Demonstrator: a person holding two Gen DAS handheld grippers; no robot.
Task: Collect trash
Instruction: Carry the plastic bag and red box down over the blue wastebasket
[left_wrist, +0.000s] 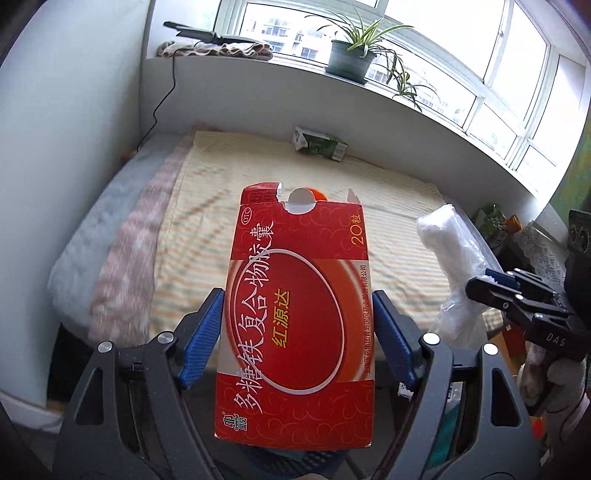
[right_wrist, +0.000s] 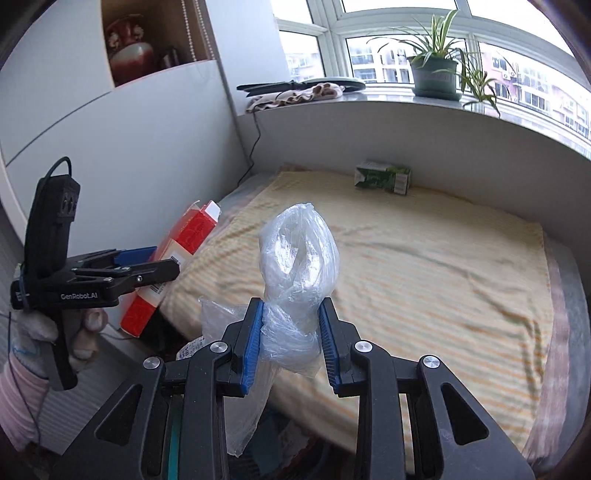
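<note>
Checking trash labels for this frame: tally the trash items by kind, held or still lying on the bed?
Cartons: 2, red box in the left gripper, green box on the bed
Plastic bags: 1, clear bag in the right gripper
Total: 3

Left claw (left_wrist: 299, 325) clamped wide, right claw (right_wrist: 291, 328) clamped narrow
</note>
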